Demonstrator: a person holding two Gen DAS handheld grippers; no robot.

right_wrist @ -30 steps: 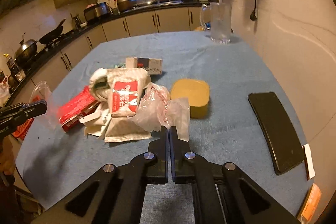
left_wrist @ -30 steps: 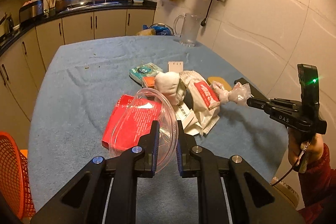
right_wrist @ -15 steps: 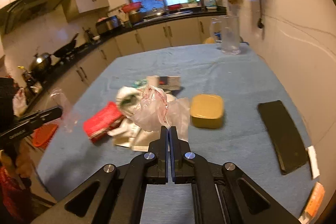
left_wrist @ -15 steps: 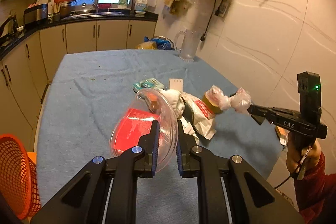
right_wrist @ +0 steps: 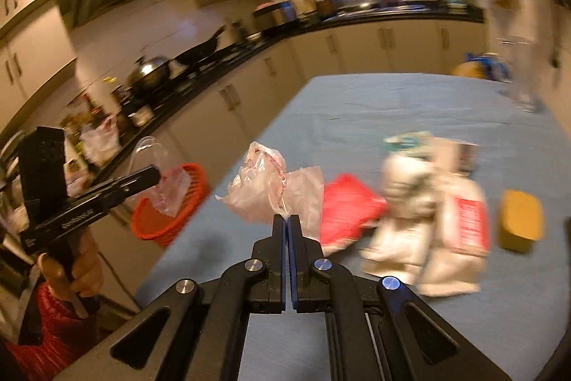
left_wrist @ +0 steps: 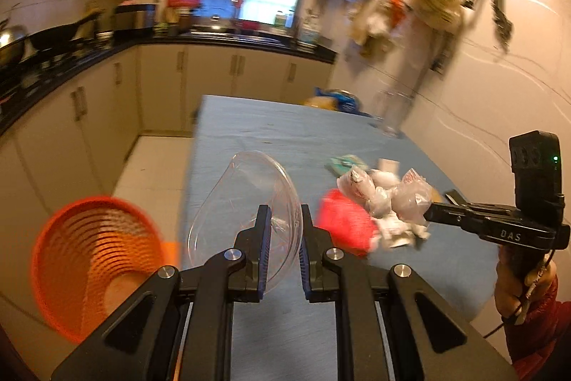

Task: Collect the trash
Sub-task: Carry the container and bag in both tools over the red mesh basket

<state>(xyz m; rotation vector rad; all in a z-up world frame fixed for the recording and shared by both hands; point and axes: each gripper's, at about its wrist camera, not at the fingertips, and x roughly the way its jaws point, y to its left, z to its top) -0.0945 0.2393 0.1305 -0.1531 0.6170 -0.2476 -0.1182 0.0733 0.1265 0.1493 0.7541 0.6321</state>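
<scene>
2 claws (left_wrist: 283, 231) (right_wrist: 287, 227), 1 orange basket (left_wrist: 92, 259), 1 clear bowl (left_wrist: 246, 202), 1 yellow container (right_wrist: 519, 225)

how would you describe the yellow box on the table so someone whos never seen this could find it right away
Start at the blue table and follow the litter heap toward the wall side. Just past the white packet with the red label, lying apart on bare cloth, is the yellow box. It is the only solid, rounded-corner, mustard-coloured thing there; its neighbours are crumpled bags and wrappers.

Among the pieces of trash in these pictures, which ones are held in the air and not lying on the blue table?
Two: the clear plastic bowl in the left gripper and the crumpled clear plastic bag in the right gripper. The red packet and white wrappers lie on the table.
</scene>
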